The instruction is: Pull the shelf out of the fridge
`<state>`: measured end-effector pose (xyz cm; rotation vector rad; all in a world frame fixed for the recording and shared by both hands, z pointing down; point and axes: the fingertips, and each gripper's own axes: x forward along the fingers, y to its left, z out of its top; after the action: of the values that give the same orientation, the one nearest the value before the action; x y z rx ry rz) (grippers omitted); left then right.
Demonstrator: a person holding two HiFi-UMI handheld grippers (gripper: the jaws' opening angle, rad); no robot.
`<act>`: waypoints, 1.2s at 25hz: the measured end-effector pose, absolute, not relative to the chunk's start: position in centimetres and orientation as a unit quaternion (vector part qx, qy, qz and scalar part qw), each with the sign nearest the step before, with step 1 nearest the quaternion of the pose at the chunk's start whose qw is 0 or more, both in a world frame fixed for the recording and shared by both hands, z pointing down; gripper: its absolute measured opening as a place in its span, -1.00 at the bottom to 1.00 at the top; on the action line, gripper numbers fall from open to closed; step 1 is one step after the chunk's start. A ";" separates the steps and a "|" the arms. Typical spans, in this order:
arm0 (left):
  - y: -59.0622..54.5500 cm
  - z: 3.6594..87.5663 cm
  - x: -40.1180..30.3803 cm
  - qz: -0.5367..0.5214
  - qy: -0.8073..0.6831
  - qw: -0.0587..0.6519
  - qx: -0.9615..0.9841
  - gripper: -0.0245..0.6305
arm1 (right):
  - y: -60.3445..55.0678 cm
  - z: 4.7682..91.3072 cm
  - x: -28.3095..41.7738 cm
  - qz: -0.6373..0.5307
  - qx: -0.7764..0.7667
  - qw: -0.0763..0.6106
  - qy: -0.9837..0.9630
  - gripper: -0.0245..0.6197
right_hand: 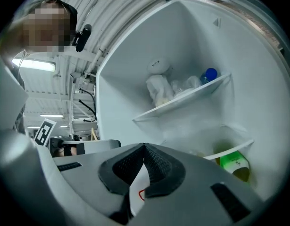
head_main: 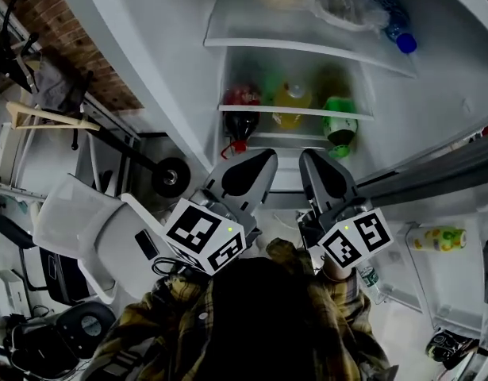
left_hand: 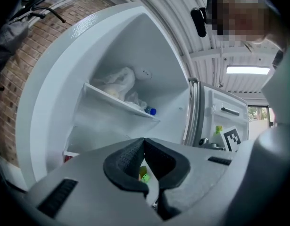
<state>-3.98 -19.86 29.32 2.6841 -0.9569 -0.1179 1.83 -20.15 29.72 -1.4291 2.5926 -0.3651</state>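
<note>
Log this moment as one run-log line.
stage: pre-grasp | left hand-held gripper: shut, empty | right hand-held gripper: shut, empty | shelf: seated in fridge, ungripped

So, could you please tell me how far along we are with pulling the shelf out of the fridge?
Done: the fridge door stands open. In hand: nothing yet. The left gripper and right gripper are both shut and empty in front of the compartment, gripping no shelf. Left: the upper shelf and lower shelf both sit fully in, loaded with a bag and bottles, so gripping and pulling remain.
</note>
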 end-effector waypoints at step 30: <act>-23.4 31.9 -0.3 -0.086 -0.360 0.235 0.899 -0.91 | -23.5 32.5 6.3 -0.212 -0.434 0.091 0.871 -0.86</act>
<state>-0.30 -23.43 31.91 2.4659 -0.9875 -0.2348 6.30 -23.51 32.52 -1.2888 2.5871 -0.6309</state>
